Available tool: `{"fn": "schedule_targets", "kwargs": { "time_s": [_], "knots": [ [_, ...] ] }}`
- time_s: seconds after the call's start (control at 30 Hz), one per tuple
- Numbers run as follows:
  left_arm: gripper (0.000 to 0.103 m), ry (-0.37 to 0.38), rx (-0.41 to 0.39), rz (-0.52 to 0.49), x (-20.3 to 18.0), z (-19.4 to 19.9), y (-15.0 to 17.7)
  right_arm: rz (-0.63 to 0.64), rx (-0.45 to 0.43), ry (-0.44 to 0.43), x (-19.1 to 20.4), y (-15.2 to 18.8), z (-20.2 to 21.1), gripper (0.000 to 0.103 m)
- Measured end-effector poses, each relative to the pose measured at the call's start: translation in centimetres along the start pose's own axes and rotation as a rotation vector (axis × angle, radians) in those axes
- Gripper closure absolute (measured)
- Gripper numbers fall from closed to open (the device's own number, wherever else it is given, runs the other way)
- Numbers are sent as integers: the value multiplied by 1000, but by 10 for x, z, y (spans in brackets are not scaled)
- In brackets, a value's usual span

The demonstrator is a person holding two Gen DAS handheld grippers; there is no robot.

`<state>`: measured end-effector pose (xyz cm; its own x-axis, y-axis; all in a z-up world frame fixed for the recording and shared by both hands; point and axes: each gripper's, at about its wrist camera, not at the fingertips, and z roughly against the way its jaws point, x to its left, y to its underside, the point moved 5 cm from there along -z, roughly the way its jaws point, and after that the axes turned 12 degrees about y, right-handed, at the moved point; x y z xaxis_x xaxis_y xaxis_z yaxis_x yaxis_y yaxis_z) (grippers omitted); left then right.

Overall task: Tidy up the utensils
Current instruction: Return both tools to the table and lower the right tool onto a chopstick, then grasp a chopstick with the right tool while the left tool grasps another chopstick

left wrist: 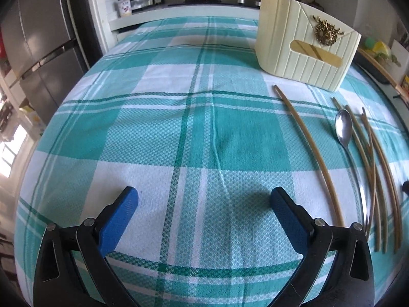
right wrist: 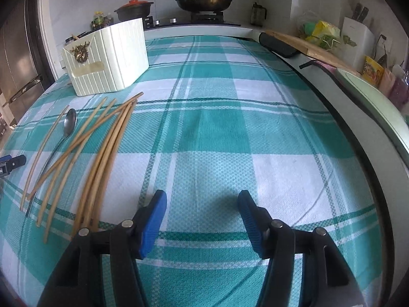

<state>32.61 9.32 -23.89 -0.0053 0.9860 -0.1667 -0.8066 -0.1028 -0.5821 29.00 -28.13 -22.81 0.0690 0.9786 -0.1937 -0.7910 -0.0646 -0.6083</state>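
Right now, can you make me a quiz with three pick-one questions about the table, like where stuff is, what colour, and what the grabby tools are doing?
1. Where does the spoon lie?
A. inside the cream holder
B. on the cloth among the chopsticks
C. in a pan

2. What colour are the checks on the tablecloth?
A. red and white
B. teal and white
C. yellow and black

3. What is the right tool doing?
A. open, holding nothing
B. shut on the spoon
C. shut on a chopstick

Answers:
1 B, it rests flat between the chopsticks, in front of the cream holder.
2 B, teal and white squares cover it.
3 A, only cloth shows between its blue fingers.
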Motion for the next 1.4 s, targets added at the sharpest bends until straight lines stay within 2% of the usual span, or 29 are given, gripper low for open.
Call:
{"fn": "schedule_targets", "kwargs": {
  "time_s": [0.4,0.5,0.57,0.67,0.73,0.9,1.0,1.1,1.2,1.3,1.4],
  "knots": [
    [0,15,1,-2,0,-1,-1,-12,0,-6,0,-1,1,43],
    [0,18,1,-2,1,-1,-2,-47,-3,-96,8,-8,11,43],
    [0,18,1,-3,2,-1,-2,-12,-5,-163,26,-13,19,43],
    [0,18,1,-3,1,-1,-1,47,3,-209,50,-18,22,56],
    [0,18,1,-3,1,-1,-1,77,32,-207,60,-17,15,69],
    [0,18,1,-3,1,-1,-1,92,64,-232,72,-17,7,78],
    [0,17,2,-4,1,-1,-1,154,58,-201,80,-17,7,80],
    [1,25,12,-2,-1,0,-3,180,58,-127,78,-19,4,98],
    [1,103,-9,37,-8,10,-10,172,42,-52,68,-20,1,98],
    [1,184,-32,49,-26,17,-23,153,32,-41,58,-19,2,98],
    [1,185,-3,7,-51,5,-31,150,27,-35,55,-18,3,97]
  ]
}}
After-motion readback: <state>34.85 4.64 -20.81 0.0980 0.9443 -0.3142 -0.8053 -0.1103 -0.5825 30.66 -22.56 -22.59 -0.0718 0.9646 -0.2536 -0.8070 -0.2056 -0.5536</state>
